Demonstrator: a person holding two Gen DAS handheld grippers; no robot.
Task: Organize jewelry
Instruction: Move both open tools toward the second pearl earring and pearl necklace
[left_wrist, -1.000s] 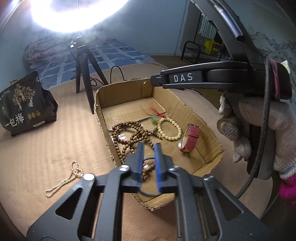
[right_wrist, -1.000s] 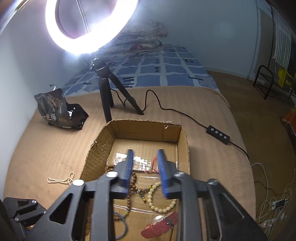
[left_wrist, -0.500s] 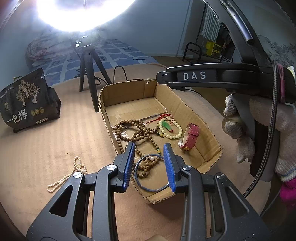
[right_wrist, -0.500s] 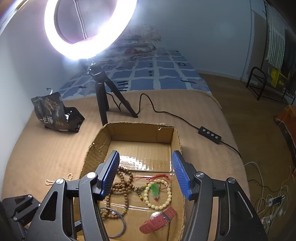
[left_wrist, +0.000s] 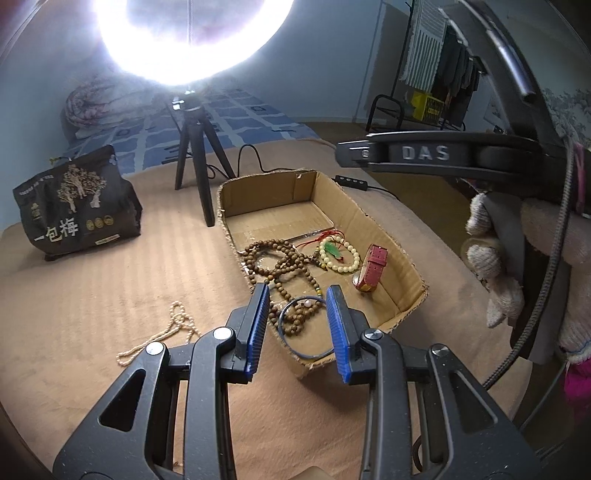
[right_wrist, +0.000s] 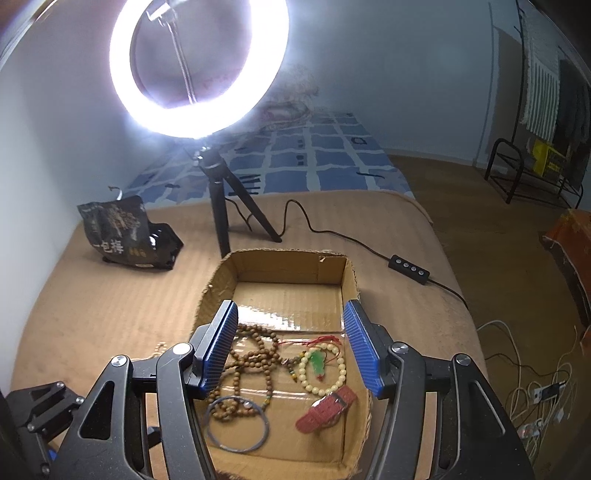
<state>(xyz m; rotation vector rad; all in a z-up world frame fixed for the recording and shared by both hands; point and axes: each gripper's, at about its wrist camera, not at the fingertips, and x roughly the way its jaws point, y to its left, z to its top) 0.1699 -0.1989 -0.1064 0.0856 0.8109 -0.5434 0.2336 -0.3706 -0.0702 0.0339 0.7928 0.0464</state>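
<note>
An open cardboard box (left_wrist: 373, 221) (right_wrist: 351, 280) sits on the tan bed cover. In it lie a brown wooden bead necklace (left_wrist: 280, 266) (right_wrist: 255, 358), a cream bead bracelet with a green pendant (left_wrist: 338, 253) (right_wrist: 321, 365), a red-strap watch (left_wrist: 371, 271) (right_wrist: 327, 408) and a thin blue bangle (left_wrist: 295, 332) (right_wrist: 238, 424). A pearl necklace (left_wrist: 162, 332) lies on the cover left of the box. My left gripper (left_wrist: 297, 291) is open and empty above the box's near end. My right gripper (right_wrist: 290, 310) is open and empty above the box.
A ring light on a black tripod (left_wrist: 195, 155) (right_wrist: 221, 206) stands behind the box. A black snack bag (left_wrist: 77, 206) (right_wrist: 125, 232) sits at the back left. The light's cable and remote (right_wrist: 408, 269) run to the right. Cables (right_wrist: 535, 391) lie on the floor.
Both grippers have opened wide and pulled up and back from the box. The left one let go of the blue bangle, the right one of the green pendant; both now lie in the box.
</note>
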